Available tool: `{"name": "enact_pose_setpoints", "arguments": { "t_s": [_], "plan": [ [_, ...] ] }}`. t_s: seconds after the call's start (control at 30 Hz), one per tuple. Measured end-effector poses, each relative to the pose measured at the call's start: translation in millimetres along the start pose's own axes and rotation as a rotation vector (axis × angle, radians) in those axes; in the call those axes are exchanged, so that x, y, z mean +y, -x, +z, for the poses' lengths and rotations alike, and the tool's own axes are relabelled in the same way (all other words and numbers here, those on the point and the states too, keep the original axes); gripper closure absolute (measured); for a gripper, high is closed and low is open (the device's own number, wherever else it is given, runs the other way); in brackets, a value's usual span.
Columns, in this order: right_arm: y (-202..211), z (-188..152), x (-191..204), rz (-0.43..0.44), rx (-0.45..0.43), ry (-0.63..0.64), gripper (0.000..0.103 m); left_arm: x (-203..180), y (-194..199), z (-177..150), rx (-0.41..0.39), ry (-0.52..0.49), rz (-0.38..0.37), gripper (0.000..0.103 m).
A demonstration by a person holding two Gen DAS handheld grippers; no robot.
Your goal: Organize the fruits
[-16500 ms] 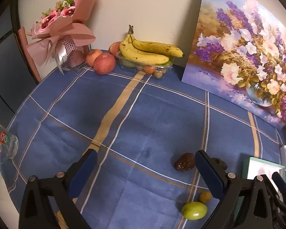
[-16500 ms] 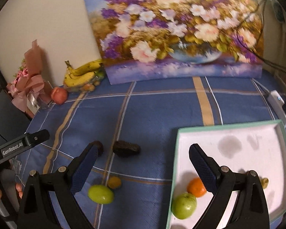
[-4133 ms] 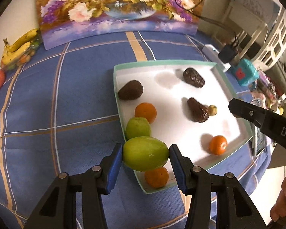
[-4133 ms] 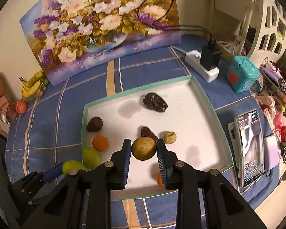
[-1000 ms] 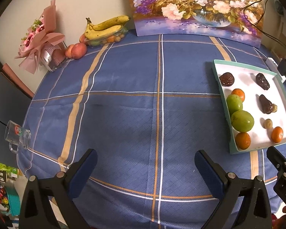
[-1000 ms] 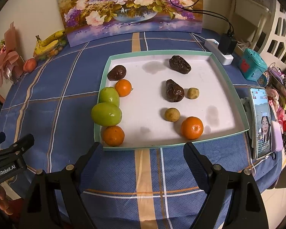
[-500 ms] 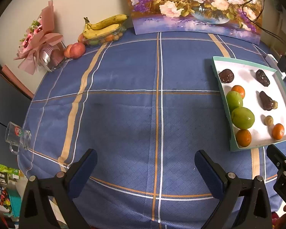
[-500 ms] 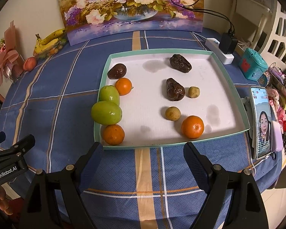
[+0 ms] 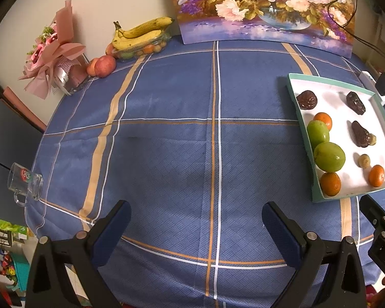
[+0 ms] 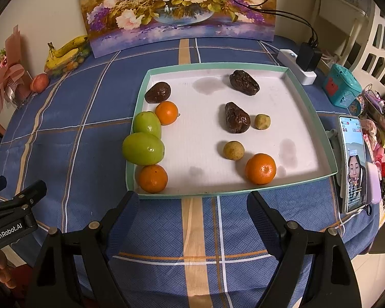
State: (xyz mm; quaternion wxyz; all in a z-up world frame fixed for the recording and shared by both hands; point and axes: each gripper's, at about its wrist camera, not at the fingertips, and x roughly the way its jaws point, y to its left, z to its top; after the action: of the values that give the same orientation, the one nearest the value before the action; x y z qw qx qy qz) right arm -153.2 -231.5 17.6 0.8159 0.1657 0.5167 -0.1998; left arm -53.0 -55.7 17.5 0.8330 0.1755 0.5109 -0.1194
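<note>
A white tray with a teal rim point(image 10: 308, 102) point(image 9: 292, 95) sits on the blue checked tablecloth. It holds two green fruits point(image 10: 143, 148) point(image 9: 329, 156), three oranges point(image 10: 260, 168), three dark wrinkled fruits point(image 10: 237, 118) and two small yellowish ones point(image 10: 233, 150). My right gripper point(image 10: 192, 210) is open and empty, just in front of the tray's near rim. My left gripper point(image 9: 196, 220) is open and empty over bare cloth, left of the tray.
Bananas in a clear box point(image 9: 141, 36), apples point(image 9: 105, 65) and a pink bouquet point(image 9: 54, 59) stand at the back left. A flower painting point(image 10: 177, 7) leans on the wall. A glass mug point(image 9: 25, 182) sits at the left edge. A phone point(image 10: 353, 164) and power strip point(image 10: 297, 69) lie right.
Over the last second both grippers stay open and almost still; the views shift only slightly. Earlier the left held a green fruit and the right a yellowish one; both now lie in the tray.
</note>
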Motion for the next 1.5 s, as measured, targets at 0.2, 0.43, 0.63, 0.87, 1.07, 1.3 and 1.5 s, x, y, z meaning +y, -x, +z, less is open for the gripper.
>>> {"name": "enact_pose_setpoints", "arguments": {
  "t_s": [0.2,0.43,0.63,0.87,1.07,1.3,1.5],
  "plan": [
    [-0.7,-0.1,0.5,0.000,0.003,0.002,0.016,0.6,-0.5,-0.1,0.005,-0.006,-0.007,0.000],
    [-1.1,-0.4,1.0,-0.001,0.005,0.002,0.016,1.6,-0.4,0.4,0.005,-0.010,-0.017,0.000],
    [-2.7,-0.9,0.7,-0.002,0.011,0.007,0.016,1.9,-0.9,0.4,0.007,-0.009,-0.015,0.000],
    [-2.8,-0.6,0.5,-0.002,0.011,0.008,0.016,1.4,-1.1,0.4,0.008,-0.009,-0.014,0.000],
    [-3.2,-0.9,0.8,-0.002,0.014,0.009,0.016,2.3,-2.3,-0.7,0.010,-0.008,-0.014,0.000],
    [-5.7,-1.7,1.1,-0.002,0.026,0.015,0.016,3.2,-2.8,-0.7,0.012,-0.007,-0.013,0.000],
    [-6.4,-0.9,0.8,-0.001,0.030,0.017,0.016,4.7,-4.0,-1.5,0.018,-0.004,-0.012,0.000]
  ]
}}
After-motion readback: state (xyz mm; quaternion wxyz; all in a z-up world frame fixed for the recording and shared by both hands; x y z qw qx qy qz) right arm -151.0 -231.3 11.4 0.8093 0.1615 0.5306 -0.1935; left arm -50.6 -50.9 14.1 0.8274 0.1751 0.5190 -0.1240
